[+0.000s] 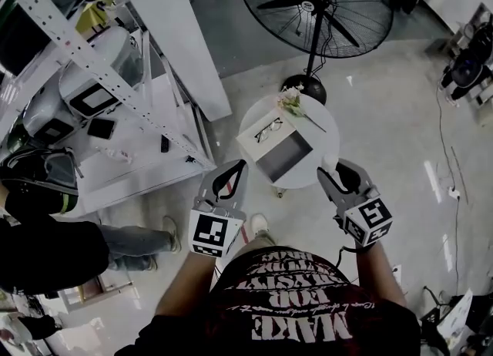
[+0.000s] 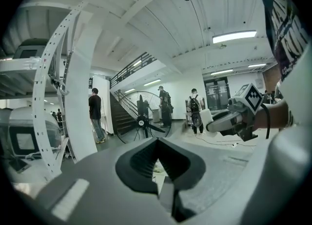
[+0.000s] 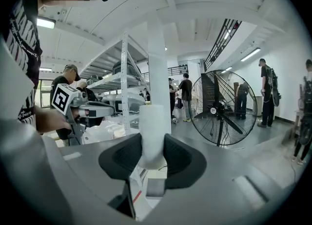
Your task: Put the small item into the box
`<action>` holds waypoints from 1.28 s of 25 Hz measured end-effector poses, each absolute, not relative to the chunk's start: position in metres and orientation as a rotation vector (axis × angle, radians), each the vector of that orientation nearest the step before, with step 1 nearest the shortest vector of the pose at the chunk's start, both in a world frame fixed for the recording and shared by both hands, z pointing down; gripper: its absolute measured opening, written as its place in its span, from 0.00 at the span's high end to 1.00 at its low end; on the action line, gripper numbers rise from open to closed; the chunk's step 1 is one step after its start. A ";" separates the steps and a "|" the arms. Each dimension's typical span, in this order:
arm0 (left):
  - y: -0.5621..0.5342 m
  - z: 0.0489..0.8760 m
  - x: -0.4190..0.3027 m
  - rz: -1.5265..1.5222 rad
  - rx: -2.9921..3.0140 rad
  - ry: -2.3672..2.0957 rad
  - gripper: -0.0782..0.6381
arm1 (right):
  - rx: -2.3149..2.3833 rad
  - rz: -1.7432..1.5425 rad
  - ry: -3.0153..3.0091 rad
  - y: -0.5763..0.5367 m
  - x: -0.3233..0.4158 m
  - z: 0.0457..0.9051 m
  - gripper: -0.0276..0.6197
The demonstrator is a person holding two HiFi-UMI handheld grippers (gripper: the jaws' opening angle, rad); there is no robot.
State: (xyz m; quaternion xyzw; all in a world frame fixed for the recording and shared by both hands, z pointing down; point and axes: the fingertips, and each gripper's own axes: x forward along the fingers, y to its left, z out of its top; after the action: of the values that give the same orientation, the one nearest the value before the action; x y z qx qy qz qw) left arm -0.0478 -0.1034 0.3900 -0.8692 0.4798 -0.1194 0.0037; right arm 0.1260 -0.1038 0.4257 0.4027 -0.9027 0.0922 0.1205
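Observation:
A small white cylinder-shaped item (image 3: pixel 152 136) stands upright between the pads of my right gripper (image 3: pixel 152 143), which is shut on it. In the head view this item (image 1: pixel 329 164) pokes out of the right gripper (image 1: pixel 330 171) just over the near right rim of a small round white table (image 1: pixel 327 127). An open box (image 1: pixel 283 156) sits on that table, with its lid (image 1: pixel 262 132) folded back and a pair of glasses on it. My left gripper (image 1: pixel 239 166) hovers left of the box, shut and empty; its jaw tips meet (image 2: pixel 156 142).
A flower sprig (image 1: pixel 296 106) lies on the table behind the box. A large floor fan (image 1: pixel 316 0) stands beyond it. White metal shelving (image 1: pixel 92 77) with equipment fills the left. A person's legs (image 1: pixel 142 240) show at lower left.

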 end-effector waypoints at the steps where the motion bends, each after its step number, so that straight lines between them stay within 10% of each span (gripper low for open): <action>1: -0.110 0.389 -0.051 -0.372 -2.726 1.498 0.89 | 1.176 0.270 -2.636 -0.109 0.122 0.425 0.71; 32: -0.214 0.414 -0.067 -0.321 -2.895 1.245 0.89 | 1.272 0.383 -2.492 -0.178 0.077 0.445 0.71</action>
State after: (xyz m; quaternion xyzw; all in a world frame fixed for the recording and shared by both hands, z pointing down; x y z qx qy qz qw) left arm -0.0671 -0.2136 0.4139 -0.9139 0.3930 -0.1014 -0.0132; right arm 0.0773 -0.1784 0.4454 0.4448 -0.8714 0.1339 0.1580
